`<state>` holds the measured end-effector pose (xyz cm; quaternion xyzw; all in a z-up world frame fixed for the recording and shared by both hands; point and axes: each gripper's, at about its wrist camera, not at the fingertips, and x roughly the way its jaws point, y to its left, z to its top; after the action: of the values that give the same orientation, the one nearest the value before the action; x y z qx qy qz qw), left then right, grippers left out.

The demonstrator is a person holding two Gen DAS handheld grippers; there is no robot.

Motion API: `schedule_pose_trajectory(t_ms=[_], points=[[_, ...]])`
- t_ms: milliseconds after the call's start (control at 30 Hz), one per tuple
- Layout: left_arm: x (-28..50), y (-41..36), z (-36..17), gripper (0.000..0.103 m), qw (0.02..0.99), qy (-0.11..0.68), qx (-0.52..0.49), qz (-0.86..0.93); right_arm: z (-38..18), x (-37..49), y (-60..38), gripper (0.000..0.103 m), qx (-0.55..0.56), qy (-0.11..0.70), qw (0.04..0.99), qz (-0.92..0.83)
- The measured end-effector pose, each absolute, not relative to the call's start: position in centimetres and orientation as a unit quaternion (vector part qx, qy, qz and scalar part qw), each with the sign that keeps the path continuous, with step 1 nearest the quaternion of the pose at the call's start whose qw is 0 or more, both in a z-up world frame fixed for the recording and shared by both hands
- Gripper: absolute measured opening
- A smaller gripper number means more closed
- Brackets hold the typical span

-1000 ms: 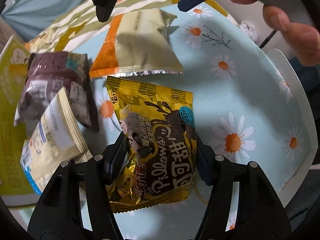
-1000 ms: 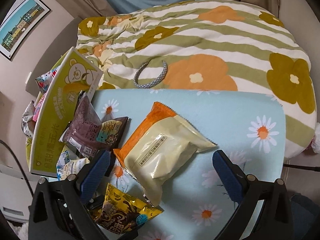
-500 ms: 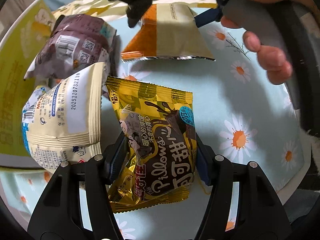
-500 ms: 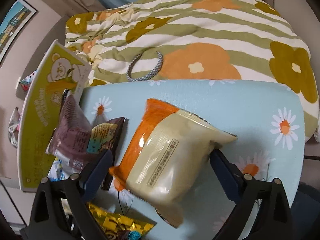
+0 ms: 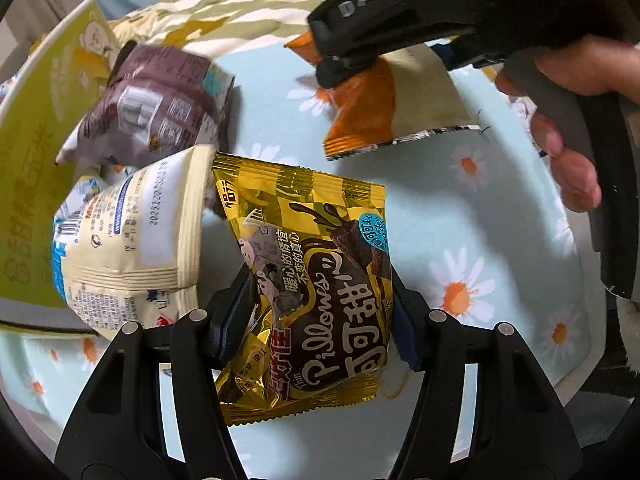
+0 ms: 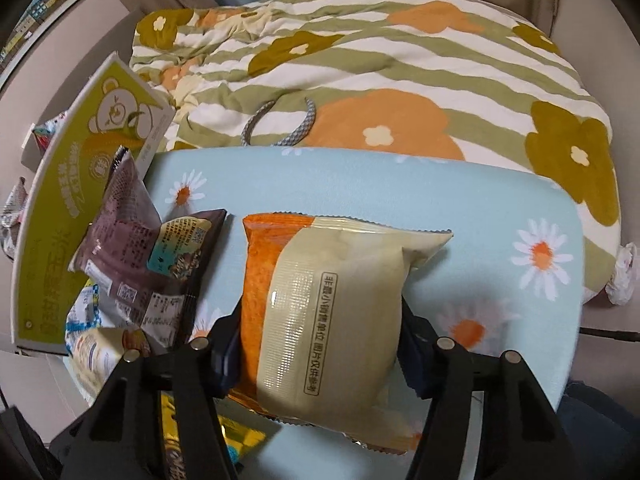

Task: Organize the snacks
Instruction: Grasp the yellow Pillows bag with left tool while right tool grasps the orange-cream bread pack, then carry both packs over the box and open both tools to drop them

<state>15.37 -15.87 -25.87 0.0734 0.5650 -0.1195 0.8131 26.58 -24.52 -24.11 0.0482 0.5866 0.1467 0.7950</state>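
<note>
My left gripper [image 5: 320, 312] is shut on a yellow and brown Pillows chocolate snack packet [image 5: 316, 280] and holds it over the blue daisy tabletop [image 5: 460, 208]. My right gripper [image 6: 320, 332] is shut on an orange and cream snack bag [image 6: 328, 304], which also shows in the left wrist view [image 5: 384, 108], lifted off the table. A purple snack bag [image 5: 156, 104] and a cream snack bag [image 5: 132, 244] lie at the left; the purple one also shows in the right wrist view [image 6: 140, 248].
A tall yellow-green carton [image 6: 76, 184] with a bear print stands along the table's left edge. A striped flowered quilt [image 6: 380, 64] with a grey cord loop [image 6: 280, 124] lies beyond the table. The table's white rim [image 5: 588, 344] is at the right.
My right gripper has closed on the orange and cream bag and raised it. My left gripper has carried the Pillows packet left toward the cream and purple bags.
</note>
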Motion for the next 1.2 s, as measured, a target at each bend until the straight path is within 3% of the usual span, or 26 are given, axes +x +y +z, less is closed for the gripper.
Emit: schedule_pose_trajectory(t_ms=[200,500,833,1200], points=[[14.9,-17.3,-23.3,0.059,0.826,0.543,0.066,-0.136,-20.9,25.2,-27.2,0.059,0.052,0.564,0.812,0.142],[14.1,-16.0,-14.7,0.059,0.873,0.474,0.018,-0.117,-13.8,23.6,-28.8,0.059,0.047,0.517,0.839,0.164],[13.9,-5.2,-8.0,0.060,0.913,0.408,-0.006,-0.011,-6.1,23.2,-23.7,0.059,0.058,0.442,0.865,0.230],[17.8,6.2,-8.9,0.060,0.902,0.430,-0.014,0.033,-5.0,22.9,-14.2,0.059,0.082,0.443,0.856,0.253]])
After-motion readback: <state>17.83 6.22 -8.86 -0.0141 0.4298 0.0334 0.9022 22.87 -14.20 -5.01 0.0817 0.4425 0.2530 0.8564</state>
